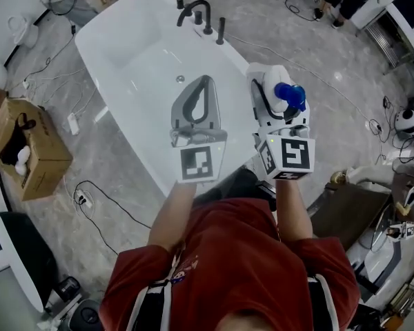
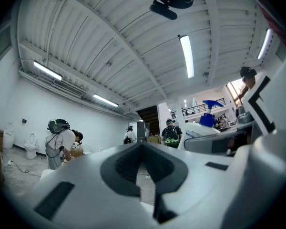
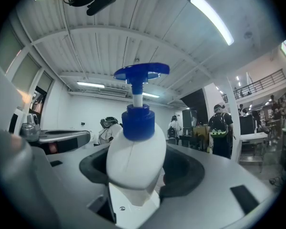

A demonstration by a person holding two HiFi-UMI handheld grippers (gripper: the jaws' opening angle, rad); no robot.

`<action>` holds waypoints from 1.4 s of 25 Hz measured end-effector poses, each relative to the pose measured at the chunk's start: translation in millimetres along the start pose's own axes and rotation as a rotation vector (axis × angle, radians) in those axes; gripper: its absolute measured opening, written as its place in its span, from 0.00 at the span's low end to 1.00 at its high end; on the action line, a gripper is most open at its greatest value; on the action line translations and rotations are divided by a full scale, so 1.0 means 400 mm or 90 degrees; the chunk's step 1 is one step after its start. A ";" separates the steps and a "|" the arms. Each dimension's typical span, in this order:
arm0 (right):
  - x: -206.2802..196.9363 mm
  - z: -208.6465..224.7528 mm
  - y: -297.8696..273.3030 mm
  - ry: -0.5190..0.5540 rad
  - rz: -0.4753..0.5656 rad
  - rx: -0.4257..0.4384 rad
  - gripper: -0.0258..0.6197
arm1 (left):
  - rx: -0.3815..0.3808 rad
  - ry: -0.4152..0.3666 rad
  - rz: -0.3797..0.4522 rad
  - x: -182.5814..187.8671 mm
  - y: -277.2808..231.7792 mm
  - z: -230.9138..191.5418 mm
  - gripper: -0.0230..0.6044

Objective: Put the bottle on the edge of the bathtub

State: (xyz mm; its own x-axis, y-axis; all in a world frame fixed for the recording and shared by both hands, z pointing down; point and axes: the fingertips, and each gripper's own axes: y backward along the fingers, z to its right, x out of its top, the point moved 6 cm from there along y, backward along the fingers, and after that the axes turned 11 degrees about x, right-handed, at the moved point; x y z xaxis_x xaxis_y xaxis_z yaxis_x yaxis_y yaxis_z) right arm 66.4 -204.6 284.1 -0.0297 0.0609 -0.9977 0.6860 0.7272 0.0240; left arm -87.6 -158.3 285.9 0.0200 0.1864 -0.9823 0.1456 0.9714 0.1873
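A white pump bottle (image 1: 270, 80) with a blue pump head (image 1: 290, 96) is held upright in my right gripper (image 1: 276, 98), which is shut on its body. In the right gripper view the bottle (image 3: 136, 156) fills the space between the jaws. It hangs in the air beside the near right rim of the white bathtub (image 1: 236, 73). My left gripper (image 1: 205, 83) hovers over the tub's near end, jaws closed tip to tip with nothing between them. The left gripper view shows those tips (image 2: 143, 146) meeting, and the bottle (image 2: 206, 124) off to the right.
A black faucet (image 1: 197, 12) stands on the tub's far right rim. A cardboard box (image 1: 29, 147) sits on the floor at the left, with cables around it. White fixtures (image 1: 390, 250) crowd the lower right. Several people stand far off in both gripper views.
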 end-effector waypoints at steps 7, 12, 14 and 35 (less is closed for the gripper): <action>-0.053 0.110 -0.096 -0.024 -0.016 0.042 0.47 | 0.063 -0.016 -0.009 -0.043 -0.087 0.019 0.06; -0.085 0.175 -0.141 -0.037 -0.028 0.060 0.47 | 0.096 -0.014 -0.024 -0.082 -0.129 0.040 0.06; -0.100 0.197 -0.149 -0.035 -0.033 0.065 0.47 | 0.103 -0.016 -0.028 -0.098 -0.140 0.054 0.06; -0.421 0.346 -0.347 -0.043 -0.134 0.145 0.47 | 0.167 -0.029 -0.104 -0.356 -0.269 0.111 0.06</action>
State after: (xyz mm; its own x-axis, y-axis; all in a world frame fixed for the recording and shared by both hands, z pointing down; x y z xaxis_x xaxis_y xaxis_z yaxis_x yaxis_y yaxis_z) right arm 76.8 -410.2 440.0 -0.1457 -0.1260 -0.9813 0.8149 0.5472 -0.1912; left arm -62.3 -295.8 405.4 0.0189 0.0189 -0.9996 0.4007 0.9159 0.0248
